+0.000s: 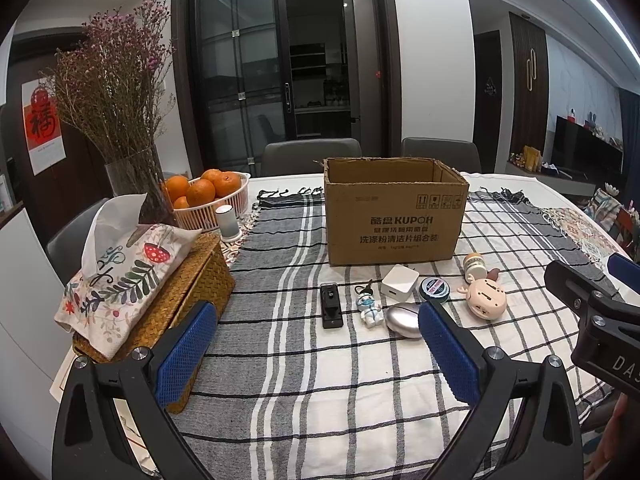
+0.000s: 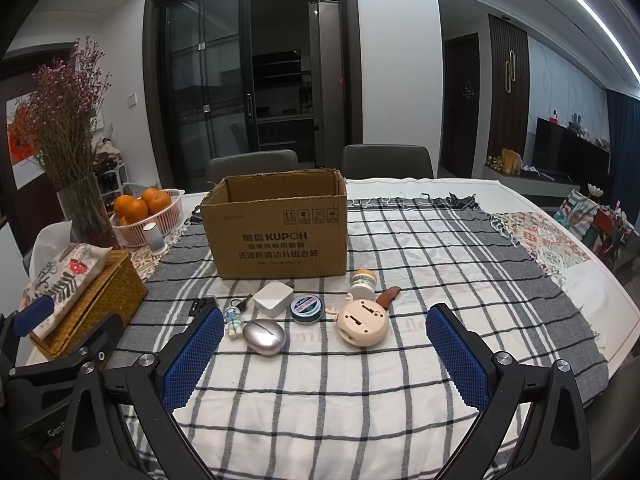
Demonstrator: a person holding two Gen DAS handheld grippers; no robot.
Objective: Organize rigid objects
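An open cardboard box point(image 1: 394, 216) point(image 2: 280, 232) stands on the checked cloth. In front of it lie small rigid items: a black device point(image 1: 331, 305), an astronaut keychain point(image 1: 369, 306) point(image 2: 234, 318), a white charger point(image 1: 400, 284) point(image 2: 274, 298), a silver oval case point(image 1: 402, 319) point(image 2: 265, 337), a round tin point(image 1: 434, 290) point(image 2: 307, 309), a cream deer-shaped toy point(image 1: 486, 299) point(image 2: 363, 322), a small jar point(image 1: 475, 264) point(image 2: 363, 282) and a brown piece point(image 2: 388, 295). My left gripper point(image 1: 316, 354) is open, short of the items. My right gripper point(image 2: 325, 356) is open too, nothing between its fingers.
At the left stand a woven tissue box point(image 1: 160, 300) point(image 2: 88, 300), a vase of dried flowers point(image 1: 136, 176) point(image 2: 86, 208), a basket of oranges point(image 1: 208, 200) point(image 2: 148, 216) and a small white cylinder point(image 1: 227, 222). Two grey chairs point(image 1: 312, 156) stand behind the table.
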